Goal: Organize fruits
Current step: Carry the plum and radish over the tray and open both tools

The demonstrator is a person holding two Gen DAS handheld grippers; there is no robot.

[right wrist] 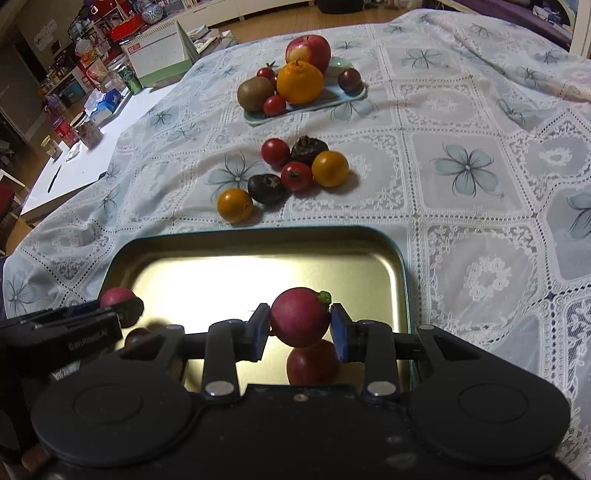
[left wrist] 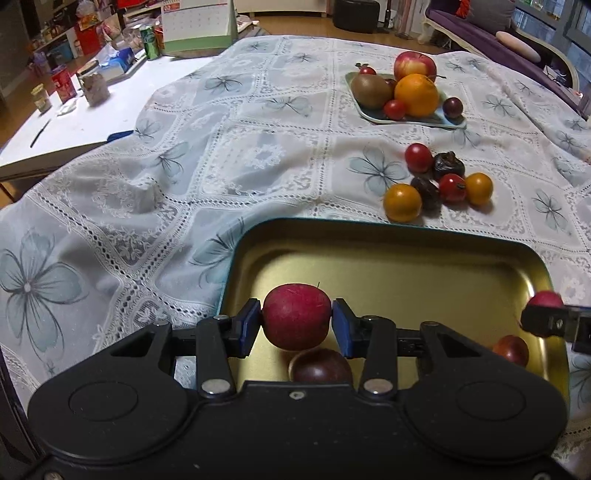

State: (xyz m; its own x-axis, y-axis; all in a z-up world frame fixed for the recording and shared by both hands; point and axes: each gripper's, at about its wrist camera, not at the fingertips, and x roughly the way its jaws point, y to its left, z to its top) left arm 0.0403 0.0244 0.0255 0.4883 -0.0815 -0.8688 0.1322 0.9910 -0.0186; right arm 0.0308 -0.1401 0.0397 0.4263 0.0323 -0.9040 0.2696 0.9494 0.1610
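My left gripper (left wrist: 296, 325) is shut on a small dark red apple-like fruit (left wrist: 296, 315), held just above the gold metal tray (left wrist: 406, 266). A dark purple fruit (left wrist: 320, 365) lies in the tray below it. My right gripper (right wrist: 300, 326) is shut on a small red fruit with a green stem (right wrist: 300, 317) over the same tray (right wrist: 258, 266); another red fruit (right wrist: 312, 363) lies beneath. Each gripper shows at the edge of the other's view. A loose cluster of small red, orange and dark fruits (left wrist: 439, 182) (right wrist: 291, 173) lies beyond the tray.
A pale plate (left wrist: 439, 120) (right wrist: 255, 119) with an apple, orange, kiwi and small fruits stands farther back on the lace tablecloth. A white table with cans, jars and a calendar (left wrist: 195, 22) is at far left.
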